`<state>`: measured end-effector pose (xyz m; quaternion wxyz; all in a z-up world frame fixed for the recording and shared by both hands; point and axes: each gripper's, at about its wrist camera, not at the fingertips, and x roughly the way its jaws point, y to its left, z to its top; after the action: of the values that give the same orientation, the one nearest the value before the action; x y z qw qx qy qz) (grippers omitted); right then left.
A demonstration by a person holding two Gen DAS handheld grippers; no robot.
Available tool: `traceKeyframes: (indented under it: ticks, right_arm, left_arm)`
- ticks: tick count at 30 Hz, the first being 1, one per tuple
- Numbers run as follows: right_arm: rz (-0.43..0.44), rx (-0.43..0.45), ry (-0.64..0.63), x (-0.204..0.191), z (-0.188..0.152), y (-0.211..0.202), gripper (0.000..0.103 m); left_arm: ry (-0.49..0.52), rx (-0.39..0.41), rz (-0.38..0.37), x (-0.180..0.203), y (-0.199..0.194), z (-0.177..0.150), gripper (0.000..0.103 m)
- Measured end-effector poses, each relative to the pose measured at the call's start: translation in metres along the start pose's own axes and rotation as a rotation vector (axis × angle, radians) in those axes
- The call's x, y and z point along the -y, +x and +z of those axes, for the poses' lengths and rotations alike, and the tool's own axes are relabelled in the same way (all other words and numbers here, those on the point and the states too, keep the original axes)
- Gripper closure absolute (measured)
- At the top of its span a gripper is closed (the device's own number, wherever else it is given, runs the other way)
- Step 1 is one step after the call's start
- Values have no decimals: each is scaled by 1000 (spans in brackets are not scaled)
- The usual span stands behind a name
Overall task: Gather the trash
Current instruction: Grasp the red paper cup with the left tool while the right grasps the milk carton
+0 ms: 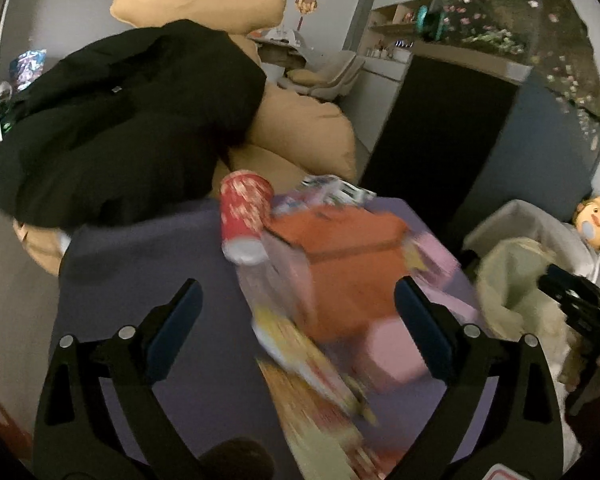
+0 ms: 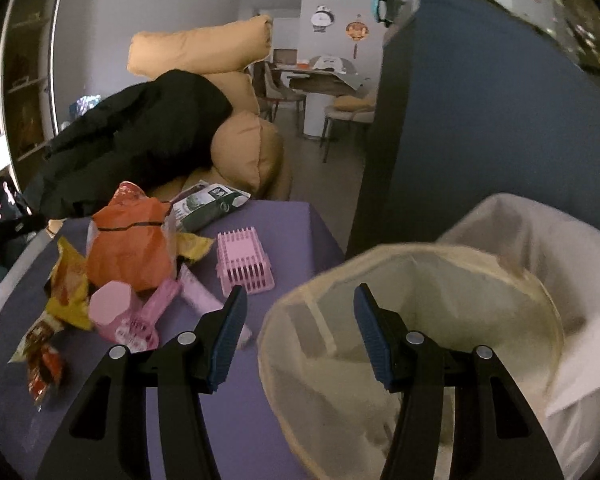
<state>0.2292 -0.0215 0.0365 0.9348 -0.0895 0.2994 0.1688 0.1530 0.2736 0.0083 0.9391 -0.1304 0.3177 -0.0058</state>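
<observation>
Trash lies piled on a purple table: an orange paper bag, a yellow snack wrapper, pink packaging, a green-and-white packet and a red paper cup. A bin lined with a pale yellowish bag stands right of the table. My left gripper is open, its fingers either side of the blurred orange bag and above it. My right gripper is open with nothing in it, straddling the bag's near-left rim.
A pink slatted basket sits upside down on the table. A black coat drapes over tan cushions behind it. A dark blue cabinet with a fish tank rises at the right. A doll rests beyond the bin.
</observation>
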Motion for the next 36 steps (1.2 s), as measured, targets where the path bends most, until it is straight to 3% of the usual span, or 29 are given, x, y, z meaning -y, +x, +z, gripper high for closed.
traceKeyframes:
  ticks: [3, 5, 12, 15, 16, 21, 25, 31, 36]
  right_arm:
    - [13, -20, -15, -6, 12, 17, 51]
    - [16, -25, -29, -9, 18, 24, 51]
    - [36, -43, -51, -22, 49, 57, 51]
    - [67, -49, -48, -38, 72, 80, 51]
    - [81, -54, -45, -44, 79, 88, 51]
    - [160, -125, 26, -77, 125, 150, 51]
    - [156, -172, 27, -104, 141, 187, 51]
    - [152, -321, 84, -116, 133, 239, 51]
    - [192, -397, 129, -114, 118, 265, 56]
  left_arm:
    - [-7, -38, -26, -18, 40, 26, 15]
    - [-67, -88, -46, -32, 70, 41, 19]
    - [-140, -168, -22, -57, 130, 61, 30]
    - [-175, -216, -14, -64, 142, 61, 41]
    - [-187, -233, -24, -67, 144, 61, 52]
    - [-179, -229, -76, -66, 130, 51, 56]
    - [-182, -229, -132, -63, 109, 33, 56]
    - [-204, -194, -184, -64, 84, 17, 56]
    - [-215, -192, -149, -67, 84, 9, 55]
